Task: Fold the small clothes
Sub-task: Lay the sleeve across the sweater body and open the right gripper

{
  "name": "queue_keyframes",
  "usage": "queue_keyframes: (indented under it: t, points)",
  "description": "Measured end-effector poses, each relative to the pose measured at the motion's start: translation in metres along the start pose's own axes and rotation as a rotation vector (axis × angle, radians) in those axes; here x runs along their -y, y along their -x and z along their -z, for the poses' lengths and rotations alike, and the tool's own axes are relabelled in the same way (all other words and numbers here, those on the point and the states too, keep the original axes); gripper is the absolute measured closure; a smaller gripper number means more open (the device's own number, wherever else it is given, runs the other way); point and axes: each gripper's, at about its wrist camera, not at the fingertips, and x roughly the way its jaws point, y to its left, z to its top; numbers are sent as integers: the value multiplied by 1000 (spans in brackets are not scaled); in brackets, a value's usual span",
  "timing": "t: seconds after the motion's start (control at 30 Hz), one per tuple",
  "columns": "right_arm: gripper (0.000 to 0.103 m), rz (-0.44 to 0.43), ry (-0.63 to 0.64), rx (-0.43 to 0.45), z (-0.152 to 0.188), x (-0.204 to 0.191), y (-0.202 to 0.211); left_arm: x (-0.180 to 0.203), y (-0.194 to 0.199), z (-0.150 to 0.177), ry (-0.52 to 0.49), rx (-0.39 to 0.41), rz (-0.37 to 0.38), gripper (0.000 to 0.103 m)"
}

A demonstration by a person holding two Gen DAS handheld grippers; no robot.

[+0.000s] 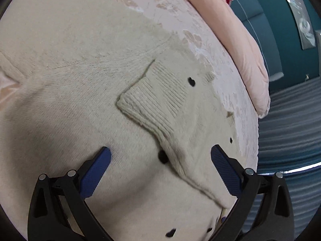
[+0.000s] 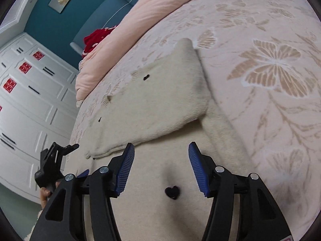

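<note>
Cream knit sweater (image 1: 84,92) lies flat on the bedspread (image 2: 270,46), dotted with small black hearts (image 2: 172,192). Its near part runs out of both views behind the gripper frames, so the full outline cannot be made out. Fisheye bends every edge; the left wrist view is slightly blurred.

Left gripper (image 1: 160,160): blue pads spread wide, nothing pinched, tips over the knit. Whether the tips touch the fabric I cannot tell. A ribbed sleeve cuff (image 1: 154,98) lies folded across the body, its end pointing up-left; the sleeve runs down between the pads toward the lower right.

Right gripper (image 2: 161,164): pads spread, empty, one heart on the cloth below and between them. Contact with the knit not readable. Just beyond the left pad lies the edge of a folded-over panel of the sweater (image 2: 152,100), lying on the layer below.

In the right wrist view, at lower left, a black tool part (image 2: 50,166) is held by a hand (image 2: 45,195), mostly hidden behind the right gripper's frame.

Edges: the bedspread's edge drops off close to the sweater in the left wrist view. Pink quilt (image 2: 124,26) bunched along the far side, something red (image 2: 96,40) half hidden behind it. Open butterfly-patterned bedspread to the right of the sweater in the right wrist view. White wardrobe (image 2: 30,100) stands off the bed at left
</note>
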Motion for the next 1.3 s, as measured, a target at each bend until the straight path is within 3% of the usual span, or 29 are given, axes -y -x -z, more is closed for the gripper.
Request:
queue_keyframes:
  t: [0.07, 0.1, 0.13, 0.17, 0.2, 0.23, 0.3, 0.33, 0.4, 0.47, 0.5, 0.6, 0.67, 0.7, 0.73, 0.77, 0.8, 0.83, 0.87, 0.93, 1.0, 1.03, 1.13, 1.2, 1.23, 1.27, 1.3]
  points:
    - [41, 5, -59, 21, -9, 12, -7, 1, -1, -3, 35, 40, -20, 12]
    - [41, 9, -83, 27, -14, 16, -13, 5, 2, -4, 27, 62, -38, 33]
    - [41, 6, -98, 35, -19, 16, -19, 10, 2, -7, -5, 71, -52, 76]
    - [53, -1, -99, 41, -26, 14, -25, 15, 2, -11, -35, 67, -88, 88]
    - [70, 6, -92, 45, -33, 10, -29, 18, 6, -14, -50, 80, -69, 91]
    - [94, 0, -79, 60, -39, 4, -29, 19, 12, -19, -56, 99, -46, 94]
    - [95, -71, -75, 157, -49, -5, -10, 24, 29, -25, -96, 151, 4, 103]
    - [95, -85, -66, 195, -51, -8, -1, 26, 38, -26, -133, 179, 10, 103]
    - [95, -21, -42, 207, -47, 1, -1, 23, 42, -26, -183, 214, -42, 103]
    - [97, 116, -53, 70, -41, 26, -31, 7, 26, -24, -171, 152, -103, 103]
    - [98, 122, -65, 35, -35, 35, -39, -1, 22, -24, -136, 121, -81, 103]
    - [97, 121, -1, 64, -31, 29, -30, 2, 28, -14, -122, 122, 11, 99]
    - [96, 135, 22, 63, -30, 25, -33, 14, 20, -12, -129, 93, 33, 75]
    - [96, 136, 21, 63, -30, 26, -34, 18, 12, -13, -112, 81, 20, 51]
    - [96, 131, 6, 65, -31, 26, -35, 19, 6, -13, -92, 81, 3, 49]
    - [95, 123, -11, 68, -32, 27, -34, 19, -2, -15, -79, 81, -16, 51]
    - [94, 117, -22, 72, -33, 26, -33, 19, -8, -17, -67, 81, -41, 66]
    - [94, 117, -22, 77, -34, 25, -32, 18, -11, -18, -53, 83, -58, 97]
    - [93, 114, -15, 93, -33, 24, -27, 15, -11, -21, -37, 82, -48, 99]
    - [93, 109, 15, 125, -30, 22, -20, 12, 3, -22, -26, 135, -15, 99]
    - [97, 166, 58, 83, -26, 26, -32, 8, 7, -23, -64, 158, -57, 99]
    - [98, 153, 50, 71, -25, 30, -35, 2, 3, -22, -73, 135, -74, 98]
    - [86, 162, 28, 73, -25, 21, -24, -12, 18, -18, -100, 109, -10, 94]
    - [72, 158, 14, 75, -16, 12, -11, -24, 50, -18, -143, 172, -11, 93]
    - [61, 153, 23, 78, -9, 7, -4, -34, 67, -22, -157, 195, -16, 86]
    - [57, 153, 46, 79, 1, 0, 4, -47, 83, -29, -161, 217, -33, 80]
    - [56, 160, 82, 76, 12, -8, 11, -65, 99, -39, -145, 240, -79, 62]
